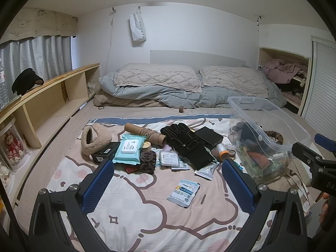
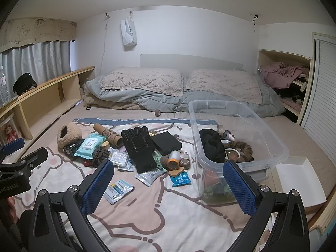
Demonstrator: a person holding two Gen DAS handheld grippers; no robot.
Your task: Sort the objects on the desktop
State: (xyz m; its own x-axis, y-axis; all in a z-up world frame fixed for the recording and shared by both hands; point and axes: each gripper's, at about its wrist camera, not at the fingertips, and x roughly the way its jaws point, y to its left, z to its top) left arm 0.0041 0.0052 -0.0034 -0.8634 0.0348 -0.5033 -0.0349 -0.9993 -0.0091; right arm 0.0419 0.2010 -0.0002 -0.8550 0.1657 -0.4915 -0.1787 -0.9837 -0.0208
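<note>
A heap of small objects lies on a patterned blanket (image 1: 147, 210) on the bed: a black glove (image 1: 187, 142) (image 2: 138, 147), a teal wipes pack (image 1: 129, 149) (image 2: 89, 145), a fuzzy beige hat (image 1: 94, 139), a cardboard tube (image 1: 147, 135), a black box (image 2: 167, 142), an orange-ended roll (image 2: 173, 159) and a blue sachet (image 1: 183, 192) (image 2: 117, 190). A clear plastic bin (image 1: 268, 134) (image 2: 237, 138) at the right holds dark cloth and small items. My left gripper (image 1: 168, 180) and right gripper (image 2: 168, 180) hover open over the blanket's near part, holding nothing.
Pillows (image 1: 157, 77) and a grey duvet lie at the head of the bed. A wooden shelf (image 1: 52, 96) runs along the left. A white tray (image 2: 296, 174) sits right of the bin. An open closet (image 2: 287, 79) with clothes is at the far right.
</note>
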